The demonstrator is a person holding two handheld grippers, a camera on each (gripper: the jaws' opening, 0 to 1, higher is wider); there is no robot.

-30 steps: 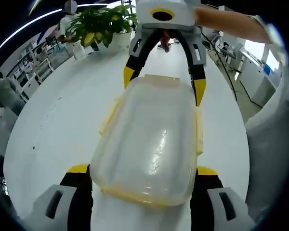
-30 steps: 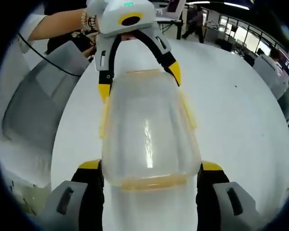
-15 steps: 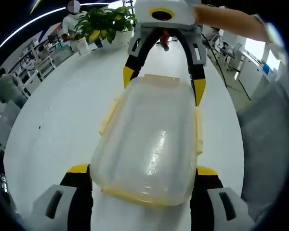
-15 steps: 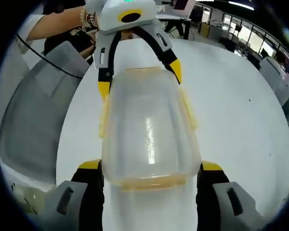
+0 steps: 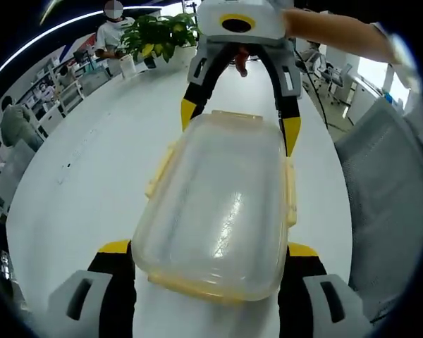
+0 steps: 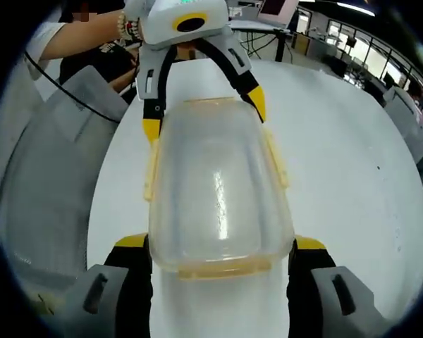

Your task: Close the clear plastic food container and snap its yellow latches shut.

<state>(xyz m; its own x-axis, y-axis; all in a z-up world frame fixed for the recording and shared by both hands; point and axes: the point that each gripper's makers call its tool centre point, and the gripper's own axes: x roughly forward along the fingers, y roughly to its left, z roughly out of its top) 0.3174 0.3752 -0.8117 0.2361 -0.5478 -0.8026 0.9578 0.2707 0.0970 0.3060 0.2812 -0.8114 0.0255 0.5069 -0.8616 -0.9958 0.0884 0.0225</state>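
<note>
Clear plastic, lid on: the food container [image 5: 218,211] sits clamped between both tools, and against them it has not shifted at all over the last second. What has changed is the room behind it. In the left gripper view the potted plant [image 5: 158,35] has slid along the far edge of the white table [image 5: 77,162], and the grey chair [image 5: 388,190] has swung in at the table's near edge. So I judge that the person is turning or carrying the whole bundle, not working a latch, and the snapping is still to come.

The left gripper [image 5: 210,248] has its jaws pressed to the two long sides of the container at one end. The right gripper [image 5: 240,123] pinches the opposite end the same way, with a bare forearm [image 5: 331,32] behind it. From the right gripper view the picture mirrors this: right gripper [image 6: 220,243] low, left gripper [image 6: 204,116] beyond. The container hangs over the table's middle, nearer the chair-side edge.

Yellow latches [image 5: 290,197] run along the sides and both ends. The side ones seem to stand slightly proud, but whether any is clicked down I cannot tell through the fisheye bulge. The container's underside is hidden, so I cannot tell whether it touches the table, nor whether anything is inside
</note>
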